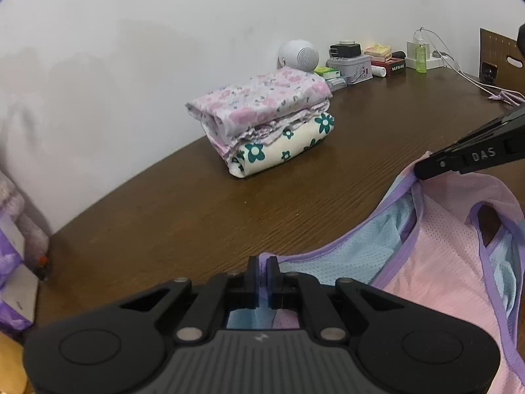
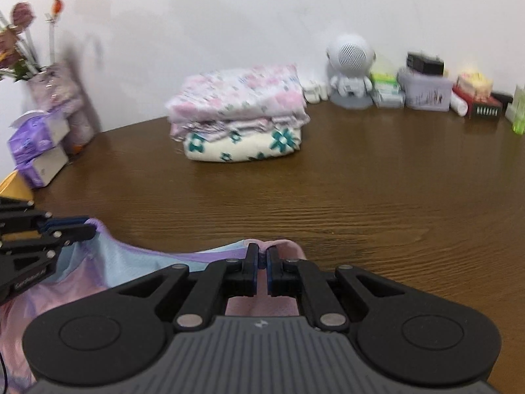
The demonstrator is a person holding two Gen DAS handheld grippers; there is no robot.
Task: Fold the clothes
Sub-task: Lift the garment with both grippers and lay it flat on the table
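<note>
A pink and light-blue mesh garment with purple trim is held between both grippers above the brown wooden table. My left gripper is shut on one corner of its purple hem. My right gripper is shut on the other top corner, and it shows in the left wrist view at the right. The garment hangs between them and my left gripper shows at the left of the right wrist view. A stack of folded clothes, pink floral on top of cream with green flowers, sits mid-table.
Along the wall stand a white round speaker figure, boxes and a tin, a green bottle and cables. Purple tissue packs and a vase of flowers stand at the left.
</note>
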